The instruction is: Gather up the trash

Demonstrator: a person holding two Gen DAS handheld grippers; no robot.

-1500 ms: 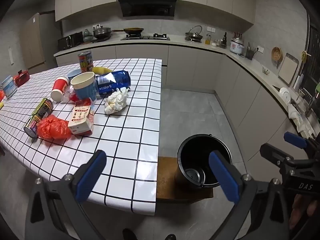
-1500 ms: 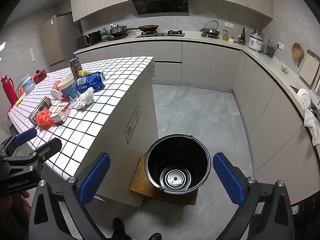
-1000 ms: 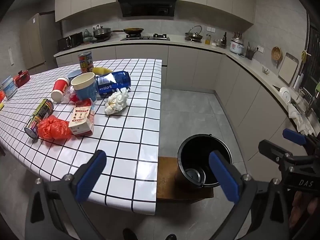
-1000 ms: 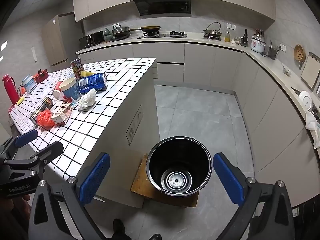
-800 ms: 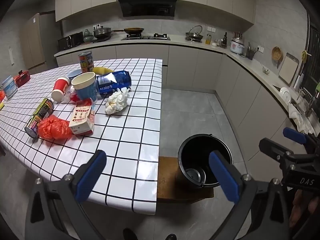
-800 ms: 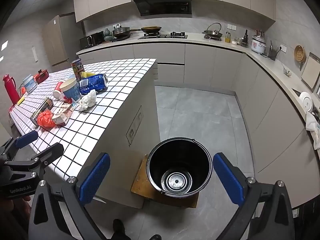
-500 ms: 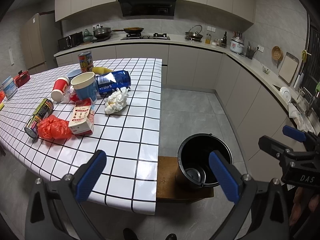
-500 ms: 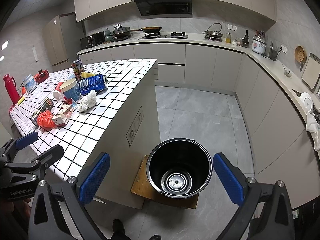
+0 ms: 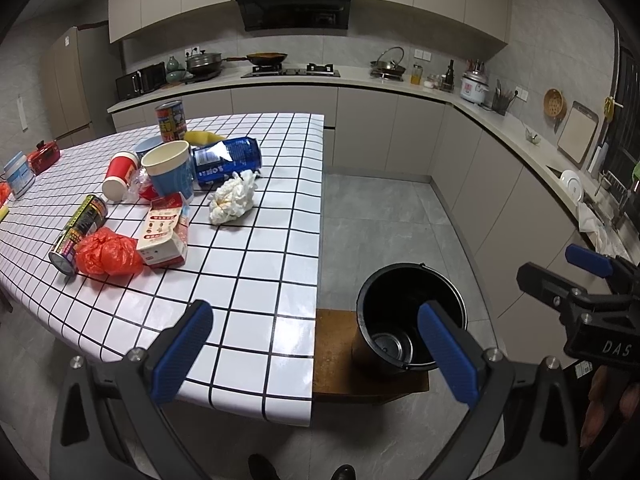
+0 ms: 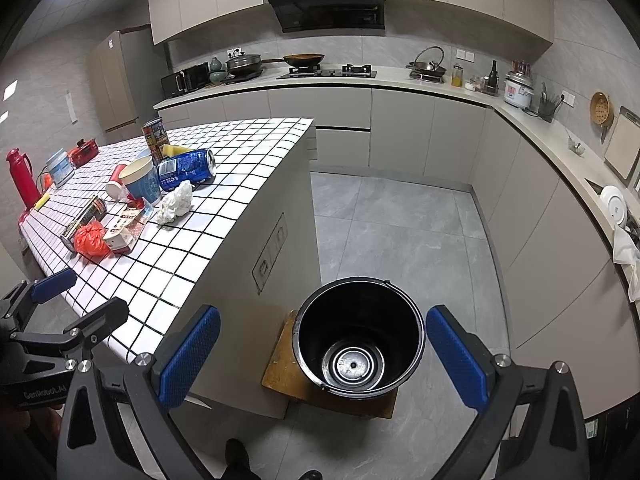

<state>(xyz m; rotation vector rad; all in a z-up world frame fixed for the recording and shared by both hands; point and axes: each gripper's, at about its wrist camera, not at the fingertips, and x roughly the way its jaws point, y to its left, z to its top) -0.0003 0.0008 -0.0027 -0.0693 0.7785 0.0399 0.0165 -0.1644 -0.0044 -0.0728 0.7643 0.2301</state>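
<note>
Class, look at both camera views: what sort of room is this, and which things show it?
Almost certainly a home kitchen. A gas hob with a wok sits under a range hood, a rice cooker stands on the counter, and a tiled island holds litter beside a black bucket.

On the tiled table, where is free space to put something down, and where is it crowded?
Bare tiles run along the table edge nearest the bucket, and between the carton and the left gripper. Crowded around the blue cup, blue can and crumpled tissue.
</note>
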